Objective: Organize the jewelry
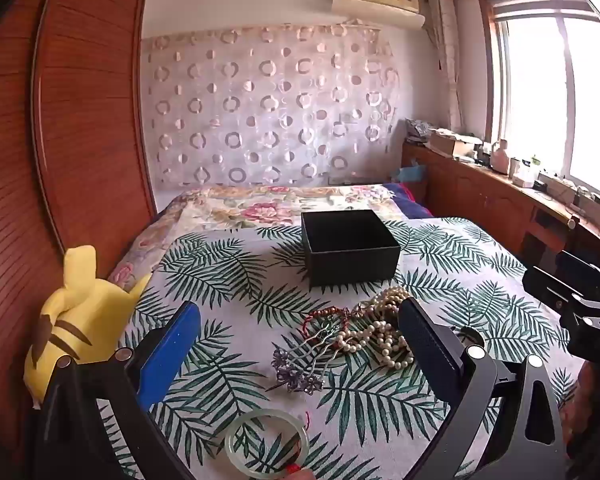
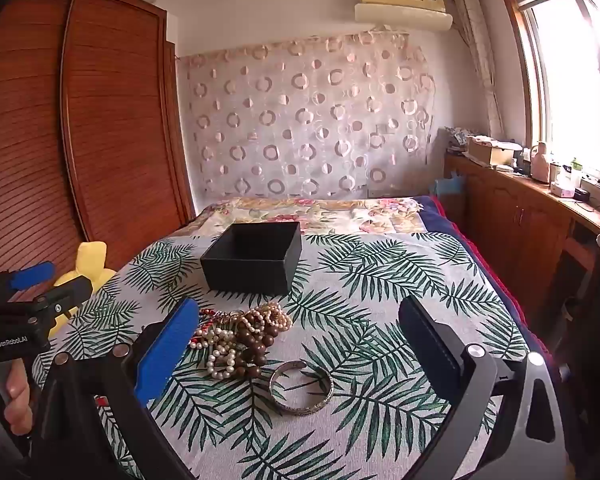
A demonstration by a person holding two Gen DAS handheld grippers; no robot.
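1. Hovering above the leaf-print bedspread (image 1: pixel 228 280), the left claw (image 1: pixel 300 344) stands spread wide with nothing held; the pearl necklace heap (image 1: pixel 376 332) and purple flower hairpin (image 1: pixel 296 372) lie in front of the black box (image 1: pixel 350 246), and the pale green bangle (image 1: pixel 266 446) lies nearest the camera.
2. From the right wrist, the right claw (image 2: pixel 296 344) gapes wide, empty; the silver bangle (image 2: pixel 301 387) lies between its fingers, the bead pile (image 2: pixel 240 340) between it and the black box (image 2: pixel 252 258).
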